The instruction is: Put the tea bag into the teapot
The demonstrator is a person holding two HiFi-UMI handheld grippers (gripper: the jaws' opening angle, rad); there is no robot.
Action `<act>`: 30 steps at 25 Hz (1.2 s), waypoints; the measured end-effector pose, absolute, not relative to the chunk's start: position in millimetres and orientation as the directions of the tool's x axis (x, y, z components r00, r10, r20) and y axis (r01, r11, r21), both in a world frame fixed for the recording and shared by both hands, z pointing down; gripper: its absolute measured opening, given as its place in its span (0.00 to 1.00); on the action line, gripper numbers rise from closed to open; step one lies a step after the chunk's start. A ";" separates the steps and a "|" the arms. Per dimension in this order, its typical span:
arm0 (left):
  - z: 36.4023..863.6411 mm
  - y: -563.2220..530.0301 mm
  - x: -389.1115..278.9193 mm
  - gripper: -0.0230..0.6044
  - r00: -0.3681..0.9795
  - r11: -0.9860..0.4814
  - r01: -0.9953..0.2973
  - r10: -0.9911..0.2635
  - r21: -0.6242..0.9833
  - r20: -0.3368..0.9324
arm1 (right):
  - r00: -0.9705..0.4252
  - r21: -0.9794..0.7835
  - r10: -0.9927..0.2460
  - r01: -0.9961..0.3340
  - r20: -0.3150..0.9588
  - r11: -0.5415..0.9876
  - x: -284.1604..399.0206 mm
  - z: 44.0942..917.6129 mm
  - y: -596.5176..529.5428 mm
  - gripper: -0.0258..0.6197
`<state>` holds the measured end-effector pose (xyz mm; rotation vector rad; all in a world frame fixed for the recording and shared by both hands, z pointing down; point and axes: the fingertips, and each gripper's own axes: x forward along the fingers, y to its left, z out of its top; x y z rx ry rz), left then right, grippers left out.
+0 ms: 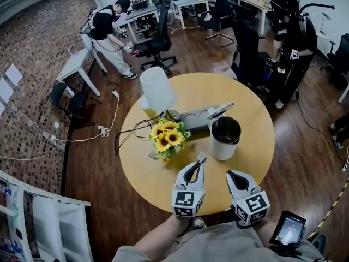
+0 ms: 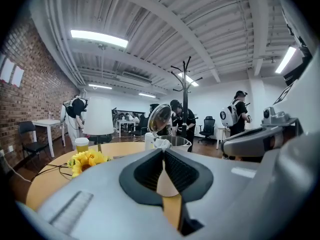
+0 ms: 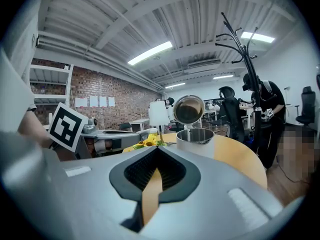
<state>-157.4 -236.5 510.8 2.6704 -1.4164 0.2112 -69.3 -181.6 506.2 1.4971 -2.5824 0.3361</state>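
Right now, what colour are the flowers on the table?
Yellow petals with dark brown centres. The sunflowers show best in the head view.

Right gripper (image 3: 156,150), fingers (image 3: 141,171) together and empty, before the open-lidded teapot (image 3: 196,143).

Underfoot, dark wooden floor (image 1: 180,59), glossy in places. Along the left, red brick wall (image 1: 32,59) with white sheets (image 1: 13,72) pinned up. Near it, small white table (image 1: 73,64) and dark chair (image 1: 62,94). In the middle, round yellow-wood surface (image 1: 251,162). Farther back, white desks (image 1: 188,3) and black office chairs (image 1: 155,42). Overhead, white ribbed ceiling (image 2: 150,14) lit by long strip lights (image 2: 98,38). Beyond the surface, black coat stand (image 2: 185,84).
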 end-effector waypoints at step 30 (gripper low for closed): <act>498.6 -333.4 -35.4 0.06 0.308 -0.321 -0.947 -0.926 -0.028 0.216 | -0.723 -0.183 -0.667 -0.691 0.181 0.699 66.0 509.8 -305.5 0.05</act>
